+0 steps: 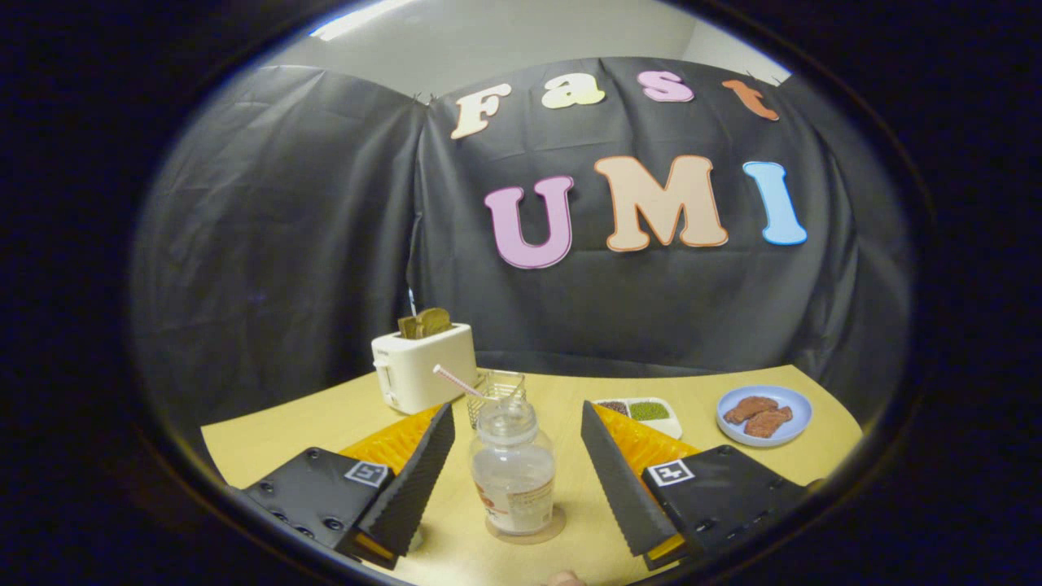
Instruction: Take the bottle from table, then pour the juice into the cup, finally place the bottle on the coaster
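- Gripper fingers spread wide, touching nothing.
- Clear bottle stands upright between them on a round coaster, on the yellow table.
- Just beyond the bottle: glass cup with a striped straw.
- Farther: white toaster, blue plate.

Cloth-walled booth, breakfast table, toaster

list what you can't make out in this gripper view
- Cup, gripper view: the bottle between the open gripper fingers hides its lower part, so any juice in it is unseen.
- Coaster: mostly covered by the bottle standing on it.
- Small white dish: contents too small to identify.
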